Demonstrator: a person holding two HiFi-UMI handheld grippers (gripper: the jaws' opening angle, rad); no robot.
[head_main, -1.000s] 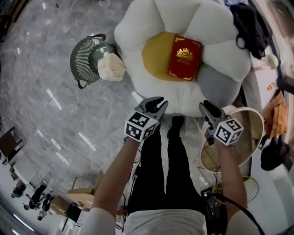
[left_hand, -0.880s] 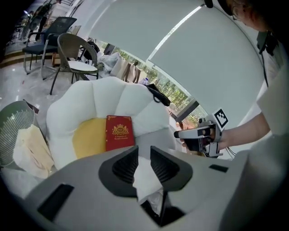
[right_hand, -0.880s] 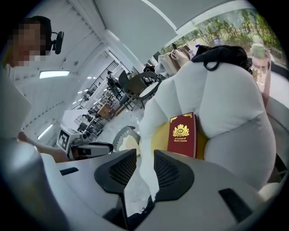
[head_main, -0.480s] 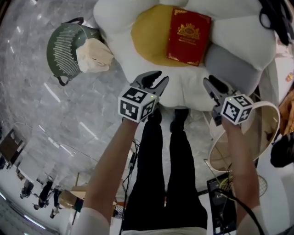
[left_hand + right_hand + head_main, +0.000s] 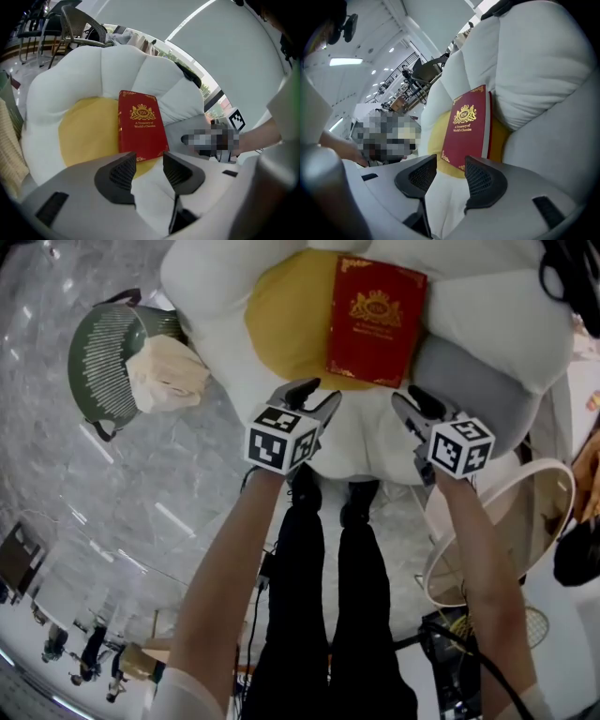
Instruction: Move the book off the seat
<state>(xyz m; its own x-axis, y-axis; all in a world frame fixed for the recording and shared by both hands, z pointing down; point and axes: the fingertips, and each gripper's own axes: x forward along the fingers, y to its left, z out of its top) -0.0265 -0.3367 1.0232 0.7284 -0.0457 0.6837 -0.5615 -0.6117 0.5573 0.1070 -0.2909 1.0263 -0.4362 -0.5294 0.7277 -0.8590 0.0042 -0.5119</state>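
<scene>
A red book (image 5: pixel 377 322) with gold print lies flat on the yellow centre (image 5: pixel 281 320) of a white flower-shaped seat (image 5: pixel 487 315). My left gripper (image 5: pixel 314 395) hovers over the seat's front petal, just short of the book's near left corner. Its jaws are opening with nothing between them. My right gripper (image 5: pixel 411 399) hangs near the book's near right corner, jaws also opening and empty. In the left gripper view the book (image 5: pixel 140 124) lies just beyond the left gripper (image 5: pixel 143 171). The right gripper view shows the book (image 5: pixel 468 129) ahead of the right gripper (image 5: pixel 450 176).
A green slatted basket (image 5: pixel 98 362) holding a cream cloth (image 5: pixel 164 371) stands on the marble floor left of the seat. A round rimmed tray (image 5: pixel 530 521) sits at the right. A black bag (image 5: pixel 572 277) rests at the seat's far right. The person's black-trousered legs (image 5: pixel 328 568) stand before the seat.
Both grippers have come forward to the seat's front edge, close to the book. Their jaws stand wider apart than a second ago.
</scene>
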